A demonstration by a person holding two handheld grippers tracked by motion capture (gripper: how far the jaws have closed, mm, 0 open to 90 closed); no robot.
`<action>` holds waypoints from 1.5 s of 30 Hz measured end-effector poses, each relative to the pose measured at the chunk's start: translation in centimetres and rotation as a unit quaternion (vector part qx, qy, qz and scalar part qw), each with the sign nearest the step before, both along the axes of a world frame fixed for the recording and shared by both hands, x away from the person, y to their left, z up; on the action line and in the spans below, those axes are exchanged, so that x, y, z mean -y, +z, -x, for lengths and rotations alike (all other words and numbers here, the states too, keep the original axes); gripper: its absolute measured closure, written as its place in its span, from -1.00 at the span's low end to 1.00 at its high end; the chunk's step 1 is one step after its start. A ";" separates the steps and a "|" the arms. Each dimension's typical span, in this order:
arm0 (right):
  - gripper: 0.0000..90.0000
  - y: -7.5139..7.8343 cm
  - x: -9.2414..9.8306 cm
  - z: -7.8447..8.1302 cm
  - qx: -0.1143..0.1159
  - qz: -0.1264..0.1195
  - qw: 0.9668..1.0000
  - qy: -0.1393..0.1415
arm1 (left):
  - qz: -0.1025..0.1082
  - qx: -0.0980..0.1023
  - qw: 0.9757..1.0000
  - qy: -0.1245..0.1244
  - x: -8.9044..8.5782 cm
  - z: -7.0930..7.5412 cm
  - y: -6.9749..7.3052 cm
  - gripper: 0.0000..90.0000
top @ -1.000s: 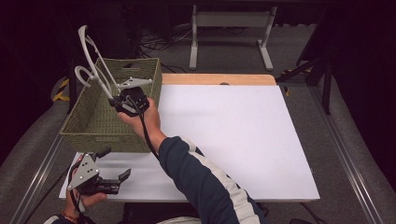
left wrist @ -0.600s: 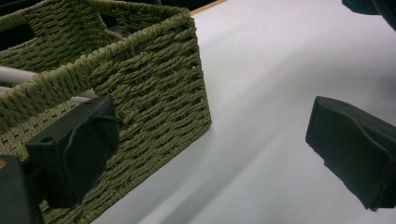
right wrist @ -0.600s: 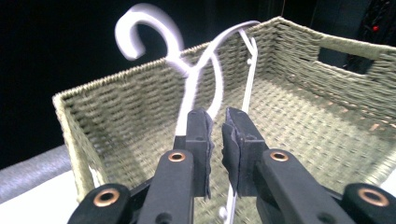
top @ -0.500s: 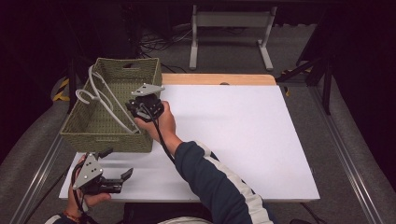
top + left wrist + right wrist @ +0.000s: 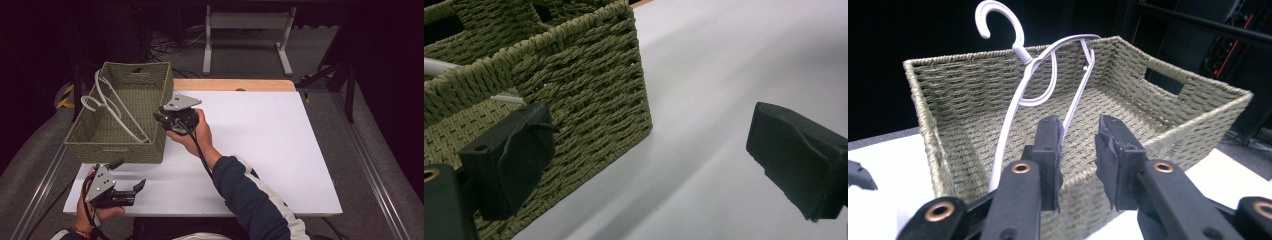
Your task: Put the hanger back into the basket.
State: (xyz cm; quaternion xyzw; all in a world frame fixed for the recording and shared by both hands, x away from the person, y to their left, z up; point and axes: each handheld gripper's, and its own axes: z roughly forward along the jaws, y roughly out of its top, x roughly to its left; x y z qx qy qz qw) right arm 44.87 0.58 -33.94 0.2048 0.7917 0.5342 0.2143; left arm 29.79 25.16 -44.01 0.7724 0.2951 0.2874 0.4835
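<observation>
White plastic hangers (image 5: 112,112) are now left propped inside the woven basket (image 5: 150,150) — released by the right gripper (image 5: 162,119), whose empty jaws have just been opening beside the rim — so the drop-off looks done; the left gripper (image 5: 131,189) waits open near the table's (image 5: 280,150) front edge.

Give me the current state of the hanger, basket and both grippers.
Hanger: in the basket, leaning on its rim, released.
Basket: upright on the table, holding the hanger.
Right gripper: open, empty, jaws just opening.
Left gripper: open, empty.
</observation>
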 end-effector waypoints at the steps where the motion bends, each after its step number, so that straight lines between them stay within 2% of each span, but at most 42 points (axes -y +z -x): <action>1: 0.55 0.1 0.5 0.1 0.005 0.000 1.000 0.001 | 0.000 0.000 1.000 0.000 0.0 0.0 0.0 -0.87; 2: 0.52 0.3 0.9 0.3 0.009 0.001 1.000 -0.001 | -0.006 0.000 1.000 0.001 0.0 0.0 0.0 -0.87; 6: 0.49 0.7 2.5 0.8 0.023 0.006 1.000 -0.003 | -0.003 -0.002 1.000 0.003 0.1 -0.1 0.0 -0.87; 16: 0.37 1.0 5.7 2.2 0.060 0.039 0.997 -0.004 | -0.008 -0.009 1.000 -0.003 0.3 -0.2 -0.3 -0.88; 23: 0.29 0.8 8.6 2.8 0.058 0.036 0.998 -0.012 | -0.010 -0.011 1.000 -0.005 0.5 -0.3 -0.3 -0.88; 29: 0.25 0.8 10.2 3.1 0.060 0.029 0.998 -0.021 | -0.011 -0.011 1.000 -0.003 0.5 -0.4 -0.4 -0.88; 31: 0.22 0.7 11.1 3.5 0.068 0.031 0.997 -0.025 | -0.010 -0.011 1.000 -0.003 0.6 -0.4 -0.4 -0.89; 40: 0.09 0.0 13.5 3.8 0.055 0.031 0.997 -0.039 | -0.015 -0.014 1.000 0.000 0.7 -0.5 -0.6 -0.89; 45: 0.01 -0.3 14.4 4.3 0.059 0.035 0.997 -0.045 | -0.013 -0.014 1.000 -0.001 0.8 -0.5 -0.6 -0.90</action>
